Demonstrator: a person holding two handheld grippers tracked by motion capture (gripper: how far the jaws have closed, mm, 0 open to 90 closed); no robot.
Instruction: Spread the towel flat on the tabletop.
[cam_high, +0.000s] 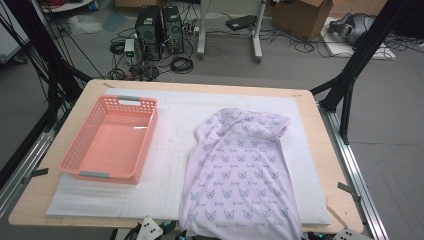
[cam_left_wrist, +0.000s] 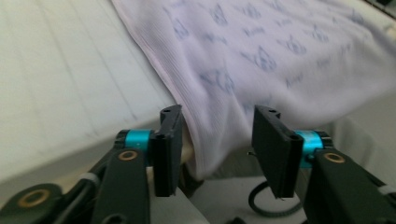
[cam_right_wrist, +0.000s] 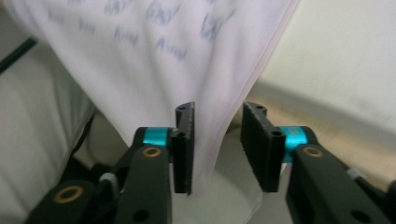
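Observation:
A pale lilac cloth (cam_high: 240, 170) with a small blue print lies spread on the white mat (cam_high: 172, 125), right of the middle. Its near end hangs over the table's front edge. In the left gripper view one hanging corner of the cloth (cam_left_wrist: 219, 88) drops between the jaws of my left gripper (cam_left_wrist: 217, 142). The jaws stand apart, with a clear gap on one side. In the right gripper view the other corner (cam_right_wrist: 187, 70) hangs between the jaws of my right gripper (cam_right_wrist: 217, 144), close to one jaw and free of the other.
An empty pink plastic basket (cam_high: 112, 140) stands on the mat's left half. The wooden table (cam_high: 325, 150) ends just beyond the mat on all sides. Black frame struts (cam_high: 350, 75) flank the table. Computers, cables and a cardboard box sit on the floor behind.

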